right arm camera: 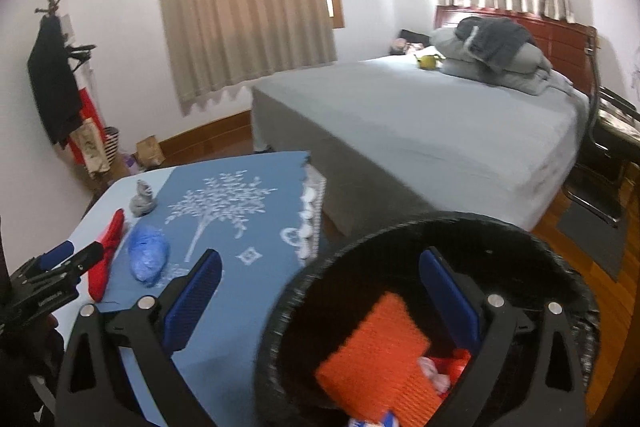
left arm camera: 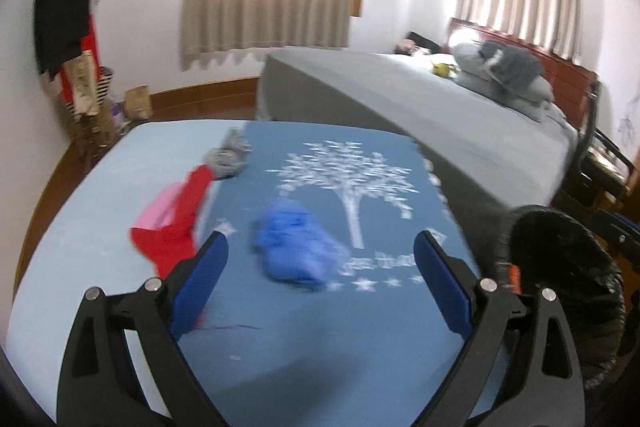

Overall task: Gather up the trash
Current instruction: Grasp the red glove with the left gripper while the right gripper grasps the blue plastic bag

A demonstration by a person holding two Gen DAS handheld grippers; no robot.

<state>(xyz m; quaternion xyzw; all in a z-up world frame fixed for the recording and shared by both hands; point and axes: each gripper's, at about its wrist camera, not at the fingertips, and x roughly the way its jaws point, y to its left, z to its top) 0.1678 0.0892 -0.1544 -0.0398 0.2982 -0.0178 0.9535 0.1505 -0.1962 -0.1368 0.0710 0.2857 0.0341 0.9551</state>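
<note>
A crumpled blue plastic bag lies on the blue tree-print cloth. My left gripper is open and empty, its blue pads either side of the bag and just short of it. A red wrapper and a grey wad lie to the left. My right gripper is open and empty above the rim of a black bin, which holds an orange piece. The right wrist view also shows the blue bag, the red wrapper, the grey wad and the left gripper.
The table has a light blue cover. A grey bed with pillows stands behind it. The black bin stands right of the table. A coat rack and bags stand at the left wall.
</note>
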